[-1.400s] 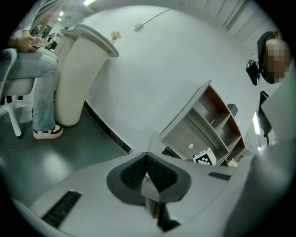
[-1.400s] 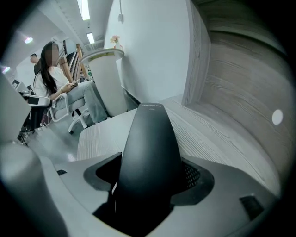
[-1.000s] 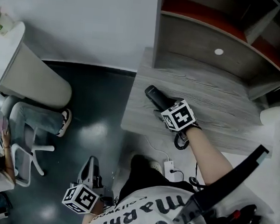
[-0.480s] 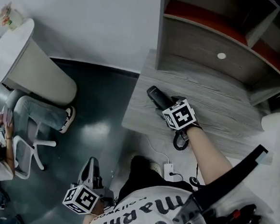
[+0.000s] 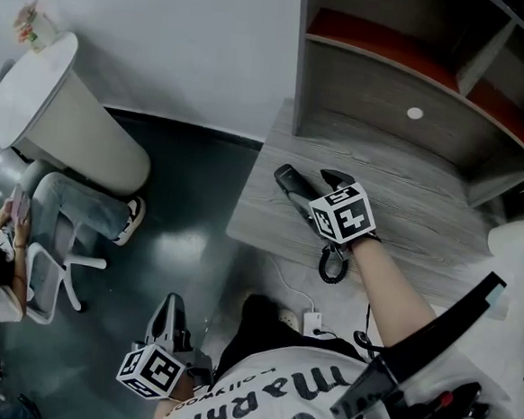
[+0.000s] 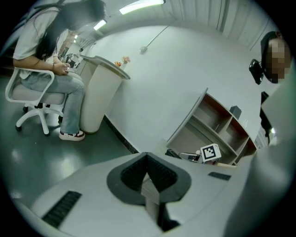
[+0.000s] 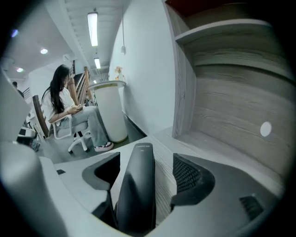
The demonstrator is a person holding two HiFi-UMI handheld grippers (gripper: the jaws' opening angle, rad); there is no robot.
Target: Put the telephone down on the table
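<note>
1. The telephone (image 5: pixel 291 183) handset is lying flat on the grey wood table (image 5: pixel 424 217), close to the table's left edge. It sits at an angle, with its far end pointing toward the table's back corner.
2. The right gripper (image 5: pixel 317 196) is over the table too, right at the handset. In the right gripper view its jaws are spread wide with the telephone (image 7: pixel 136 185) running between them. There's a clear strip of bare table (image 7: pixel 164 178) showing between the handset and the right-hand pad. It sits much closer to the left-hand pad, and whether it touches that one can't be made out.
3. So the right gripper (image 7: pixel 147 169) isn't clamping anything, just straddling the handset.
4. The coiled cord (image 5: pixel 332 264) hangs off the table's front edge, just under the right gripper's marker cube.
5. The left gripper (image 5: pixel 170 319) is well away from the table, down low over the dark floor in front of it. In the left gripper view, the left gripper (image 6: pixel 148 173) has its pads pressed together with nothing between them.
6. A shelf unit (image 5: pixel 390 79) stands along the table's back side.
</note>
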